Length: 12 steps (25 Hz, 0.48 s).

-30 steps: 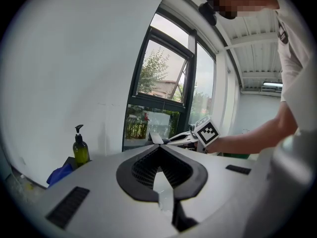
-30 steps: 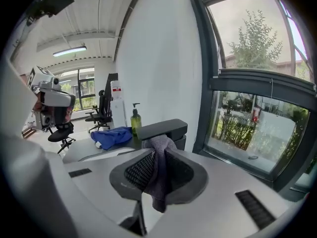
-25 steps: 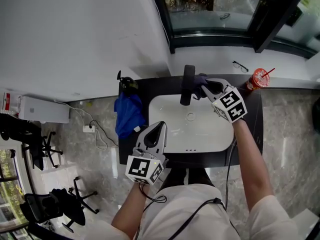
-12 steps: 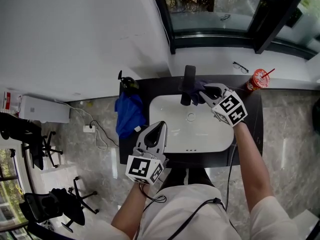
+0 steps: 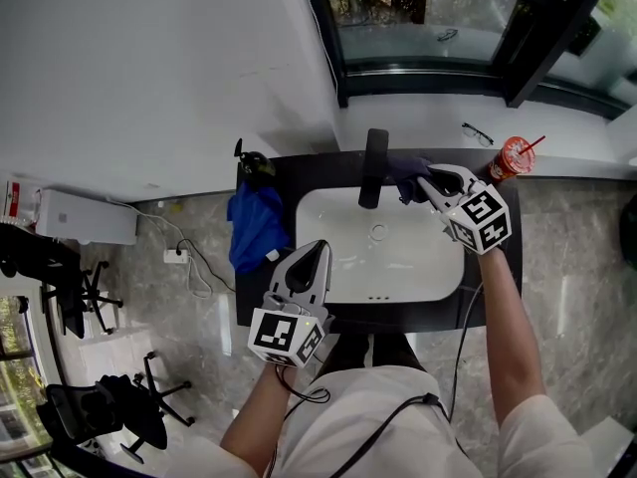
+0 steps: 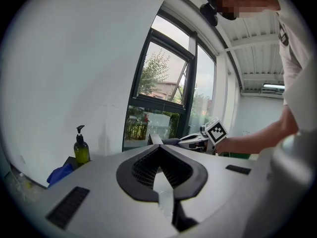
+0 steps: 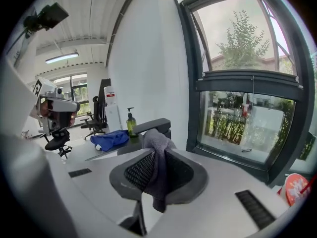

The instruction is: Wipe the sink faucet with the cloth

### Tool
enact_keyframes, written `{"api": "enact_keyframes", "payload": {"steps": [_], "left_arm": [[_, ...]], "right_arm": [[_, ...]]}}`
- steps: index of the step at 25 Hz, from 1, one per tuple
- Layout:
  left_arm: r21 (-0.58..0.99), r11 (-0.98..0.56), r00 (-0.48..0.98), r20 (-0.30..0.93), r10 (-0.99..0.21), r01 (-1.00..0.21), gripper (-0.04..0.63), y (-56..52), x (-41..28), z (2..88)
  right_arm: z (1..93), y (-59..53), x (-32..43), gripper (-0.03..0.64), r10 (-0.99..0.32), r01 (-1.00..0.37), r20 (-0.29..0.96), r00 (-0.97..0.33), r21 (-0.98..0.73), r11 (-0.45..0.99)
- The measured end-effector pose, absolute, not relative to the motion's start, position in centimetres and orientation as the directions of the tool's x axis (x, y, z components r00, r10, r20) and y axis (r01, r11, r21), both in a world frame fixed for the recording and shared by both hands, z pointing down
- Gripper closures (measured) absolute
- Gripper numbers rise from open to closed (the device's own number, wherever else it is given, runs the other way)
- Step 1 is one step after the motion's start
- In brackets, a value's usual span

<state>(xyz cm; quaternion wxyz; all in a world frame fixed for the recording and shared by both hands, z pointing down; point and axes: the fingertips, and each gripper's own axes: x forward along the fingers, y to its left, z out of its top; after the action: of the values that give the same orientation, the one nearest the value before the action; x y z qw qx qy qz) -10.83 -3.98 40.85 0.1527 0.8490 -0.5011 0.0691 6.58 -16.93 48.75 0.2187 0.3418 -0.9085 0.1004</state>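
The black faucet stands at the back rim of the white sink. My right gripper hovers just right of the faucet, shut on a grey cloth that bunches at its tips. In the right gripper view the cloth hangs down between the jaws, with the faucet close behind it and slightly left. My left gripper rests over the sink's front left corner. In its own view the left gripper has its tips together and nothing between them.
A soap bottle and a blue cloth lie on the dark counter left of the sink. A red cup stands at the counter's right back corner, and glasses lie on the window sill. The wall is close behind.
My right gripper has drawn the cloth to the right, away from the faucet's side. The left gripper has stayed still.
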Motion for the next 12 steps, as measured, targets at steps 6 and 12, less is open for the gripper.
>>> {"api": "enact_keyframes", "payload": {"steps": [6,12], "left_arm": [[0.185,-0.460,0.495,0.274,-0.824,-0.868,0.603,-3.8,-10.5,40.9],[0.179,-0.456,0.489,0.281,-0.826,-0.872,0.603,-3.7,-10.9,41.0]], "right_arm": [[49.4,-16.5,3.4,0.561,-0.527,-0.614,0.495,-0.691,-0.018,0.789],[49.9,-19.0,2.1,0.561,-0.565,-0.657,0.508,-0.650,-0.001,0.754]]}}
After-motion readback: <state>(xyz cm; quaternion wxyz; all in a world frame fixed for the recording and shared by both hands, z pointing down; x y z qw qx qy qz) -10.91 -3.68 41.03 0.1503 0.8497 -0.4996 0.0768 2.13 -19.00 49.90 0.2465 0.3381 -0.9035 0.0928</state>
